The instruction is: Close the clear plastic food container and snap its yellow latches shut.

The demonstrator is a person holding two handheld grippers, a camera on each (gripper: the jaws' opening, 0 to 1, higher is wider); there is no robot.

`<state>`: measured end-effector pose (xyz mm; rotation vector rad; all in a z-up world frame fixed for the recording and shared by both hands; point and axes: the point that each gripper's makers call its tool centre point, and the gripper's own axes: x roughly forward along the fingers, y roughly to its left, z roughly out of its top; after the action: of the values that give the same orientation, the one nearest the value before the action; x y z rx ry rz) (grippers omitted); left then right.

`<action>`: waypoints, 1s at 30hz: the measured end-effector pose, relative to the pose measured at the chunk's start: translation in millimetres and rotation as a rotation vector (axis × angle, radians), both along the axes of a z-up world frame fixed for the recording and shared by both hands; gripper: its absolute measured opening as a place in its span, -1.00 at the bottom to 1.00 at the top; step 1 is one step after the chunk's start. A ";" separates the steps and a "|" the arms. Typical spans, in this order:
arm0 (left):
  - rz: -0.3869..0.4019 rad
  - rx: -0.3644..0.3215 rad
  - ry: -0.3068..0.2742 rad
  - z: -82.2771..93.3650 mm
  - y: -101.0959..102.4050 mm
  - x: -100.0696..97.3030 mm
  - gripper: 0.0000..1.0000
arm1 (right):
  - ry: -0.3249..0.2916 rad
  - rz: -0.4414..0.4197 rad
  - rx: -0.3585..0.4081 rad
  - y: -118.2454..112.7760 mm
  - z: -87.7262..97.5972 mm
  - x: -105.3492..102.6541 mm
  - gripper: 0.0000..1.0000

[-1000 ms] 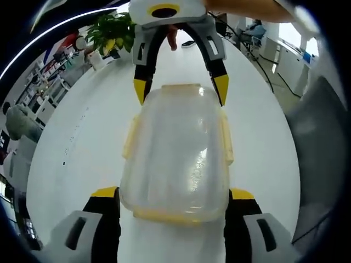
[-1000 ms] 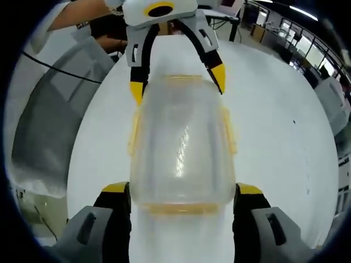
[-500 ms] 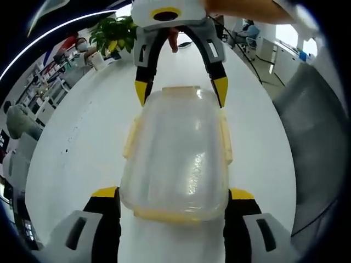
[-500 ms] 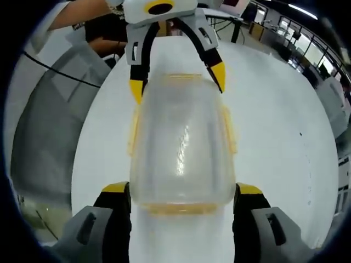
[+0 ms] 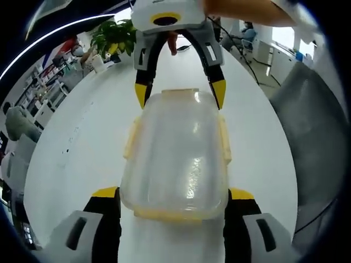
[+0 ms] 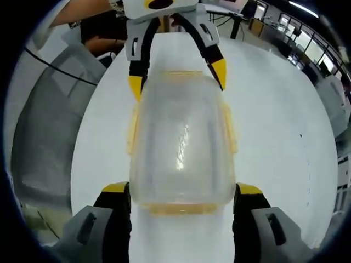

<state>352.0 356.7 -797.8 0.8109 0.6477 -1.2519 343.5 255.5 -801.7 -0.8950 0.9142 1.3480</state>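
We hold the clear food container point(image 5: 175, 156) on the white table point(image 5: 82, 148) between our two grippers. Left gripper point(image 5: 173, 197) and right gripper point(image 6: 181, 193) each squeeze one end.

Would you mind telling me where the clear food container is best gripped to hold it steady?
Grip the clear container across its short ends, one gripper from each end, as the left gripper and right gripper stand now. The yellow side latches stay free.
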 end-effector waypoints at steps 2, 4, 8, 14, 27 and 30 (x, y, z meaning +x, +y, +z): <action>-0.004 0.000 0.002 0.0 -0.1 4.0 0.48 | 0.001 0.000 -0.004 0.0 -0.1 3.9 0.46; -0.011 0.004 0.003 -0.1 0.1 8.6 0.47 | 0.001 0.001 -0.011 -0.1 -0.3 8.4 0.46; -0.016 0.010 0.003 -0.5 0.1 20.3 0.47 | 0.001 -0.003 -0.014 -0.5 -0.5 19.5 0.46; -0.019 0.013 0.003 -0.9 -0.9 37.4 0.47 | -0.001 -0.004 -0.021 -2.2 -0.8 37.8 0.46; -0.023 0.019 0.003 -2.0 -2.5 67.4 0.47 | -0.007 -0.005 -0.035 -4.3 -0.7 61.0 0.46; -0.023 0.019 0.003 -2.1 -2.4 72.4 0.47 | -0.008 -0.006 -0.035 -4.5 -0.4 63.7 0.46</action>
<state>424.4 354.3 -800.0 0.8345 0.6549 -1.2699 407.2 251.0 -802.1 -0.9235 0.9366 1.3263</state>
